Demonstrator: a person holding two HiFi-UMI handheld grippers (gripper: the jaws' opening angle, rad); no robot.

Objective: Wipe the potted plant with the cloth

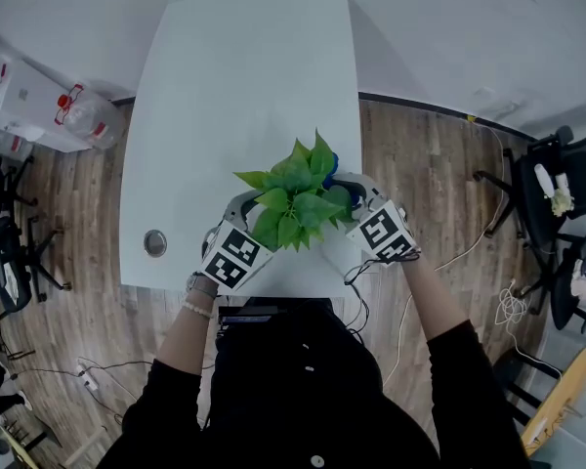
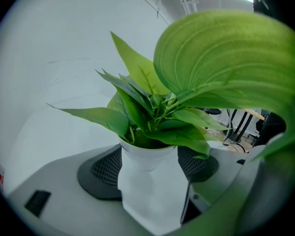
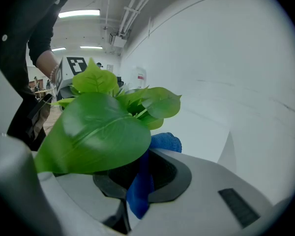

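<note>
Pot (image 2: 150,186) of green plant (image 1: 295,198) clamped in left claw (image 2: 151,168); blue cloth (image 3: 164,142) pinched in right claw (image 3: 142,178), close beside a broad leaf (image 3: 96,134), over white worktop (image 1: 244,86).

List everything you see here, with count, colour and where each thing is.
table: one, white, centre.
potted plant: one, green leaves in a white pot, near the table's front edge.
cloth: one, blue, against the leaves on the plant's right.
grommet: one, grey, front-left of the tabletop.
bottle packs: several, clear with red, left of the table.
office chairs: at least two, black, right of the table.
cables: a few, white, far right.
left gripper: one, grey, clamped on the potted plant.
right gripper: one, grey, shut on the cloth.
</note>
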